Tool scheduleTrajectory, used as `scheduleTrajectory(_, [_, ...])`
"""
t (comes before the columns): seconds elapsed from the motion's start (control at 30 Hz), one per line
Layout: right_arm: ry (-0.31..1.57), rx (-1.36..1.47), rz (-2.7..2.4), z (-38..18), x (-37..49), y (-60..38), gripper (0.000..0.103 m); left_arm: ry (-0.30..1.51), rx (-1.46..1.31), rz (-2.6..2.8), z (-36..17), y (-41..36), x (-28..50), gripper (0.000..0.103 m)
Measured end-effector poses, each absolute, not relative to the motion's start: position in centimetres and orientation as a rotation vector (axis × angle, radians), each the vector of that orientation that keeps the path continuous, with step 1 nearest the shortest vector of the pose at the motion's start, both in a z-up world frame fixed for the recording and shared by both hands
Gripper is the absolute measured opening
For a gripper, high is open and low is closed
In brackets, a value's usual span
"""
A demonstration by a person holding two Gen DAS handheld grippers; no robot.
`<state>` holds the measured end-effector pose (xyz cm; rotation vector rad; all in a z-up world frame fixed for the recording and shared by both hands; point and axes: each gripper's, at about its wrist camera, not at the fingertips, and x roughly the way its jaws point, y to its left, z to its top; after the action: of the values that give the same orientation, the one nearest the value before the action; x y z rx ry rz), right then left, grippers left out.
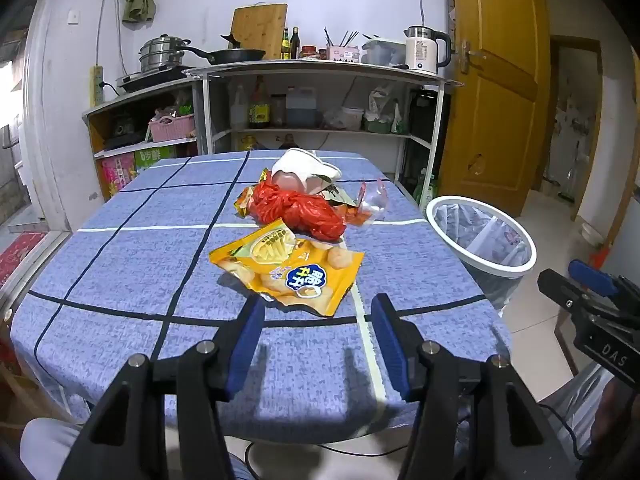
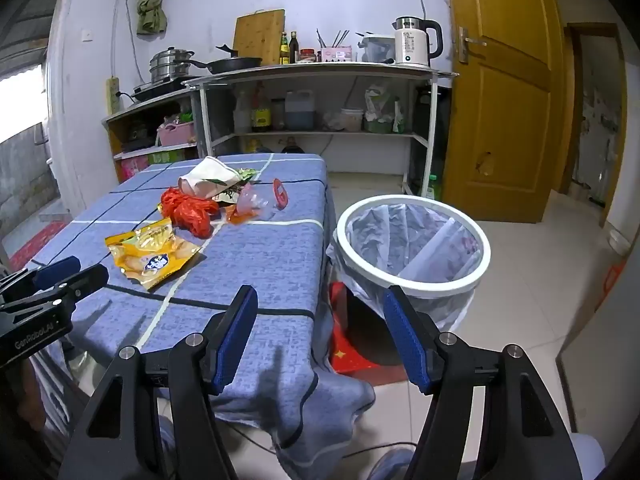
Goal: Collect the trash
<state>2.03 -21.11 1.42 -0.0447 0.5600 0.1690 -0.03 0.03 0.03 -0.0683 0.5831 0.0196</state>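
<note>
- The left gripper is held over the near part of a table covered by a blue checked cloth; its jaws are spread wide and nothing is gripped between them
- A yellow snack bag is seen lying flat on the cloth just beyond the left fingertips, not touched by them
- Behind the bag, a crumpled red plastic bag is piled together with a white paper wrapper and a clear plastic wrapper; these pieces are touching or overlapping
- The right gripper is held past the table's right edge, its jaws fully parted and empty
- A white-rimmed bin lined with a clear bag is placed on the tiled floor, just beside the table's right edge
- Kitchen shelves carrying pots, bottles and a kettle are seen beyond the table
</note>
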Motion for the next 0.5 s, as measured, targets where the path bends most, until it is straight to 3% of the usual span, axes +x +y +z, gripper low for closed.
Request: scheduleTrajectory(0.5, [0.563, -0.044, 0.175, 1.5, 1.3, -21.3, 0.066, 0.578, -0.061, 0.021, 0.9, -0.1, -1.2, 0.058])
